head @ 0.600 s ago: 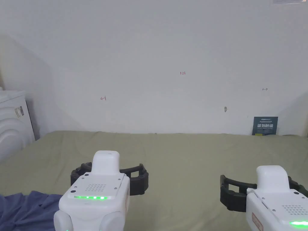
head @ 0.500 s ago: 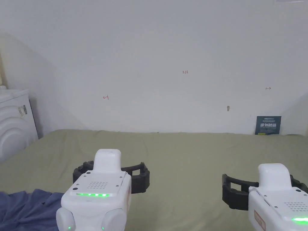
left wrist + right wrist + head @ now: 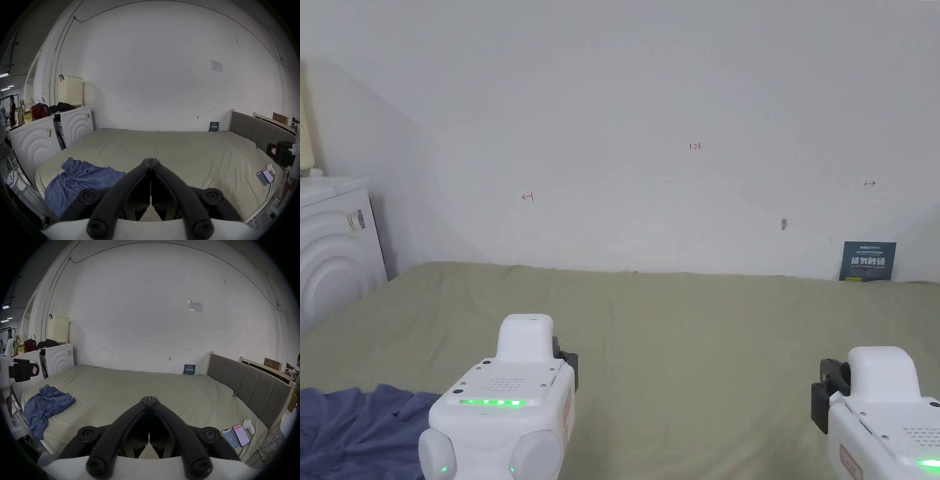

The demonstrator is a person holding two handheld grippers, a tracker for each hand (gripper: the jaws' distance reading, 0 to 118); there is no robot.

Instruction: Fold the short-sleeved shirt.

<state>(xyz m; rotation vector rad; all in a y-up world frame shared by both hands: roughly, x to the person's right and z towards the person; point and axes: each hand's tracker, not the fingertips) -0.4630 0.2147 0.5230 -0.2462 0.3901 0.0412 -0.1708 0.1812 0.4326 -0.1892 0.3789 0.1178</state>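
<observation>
The blue short-sleeved shirt (image 3: 356,431) lies crumpled at the near left corner of the bed (image 3: 687,337), and one edge of it hangs over the side (image 3: 39,423). In the left gripper view the shirt (image 3: 78,180) sits low and to the left of the jaws. My left gripper (image 3: 151,160) is held above the bed with its jaws pressed together and nothing between them. The left gripper (image 3: 561,361) is just right of the shirt. My right gripper (image 3: 149,397) is also shut and empty. The right gripper (image 3: 830,384) hovers over the bed's right half, far from the shirt.
Two white washing machines (image 3: 48,138) stand left of the bed, with a cream basket (image 3: 70,90) and bags on top. A grey headboard (image 3: 251,386) runs along the right side. Two phones (image 3: 235,438) and a small white object (image 3: 248,426) lie at the near right corner. A blue booklet (image 3: 867,260) leans on the wall.
Both grippers were open and are shut now, with nothing caught in them. The head camera has turned slightly left.
</observation>
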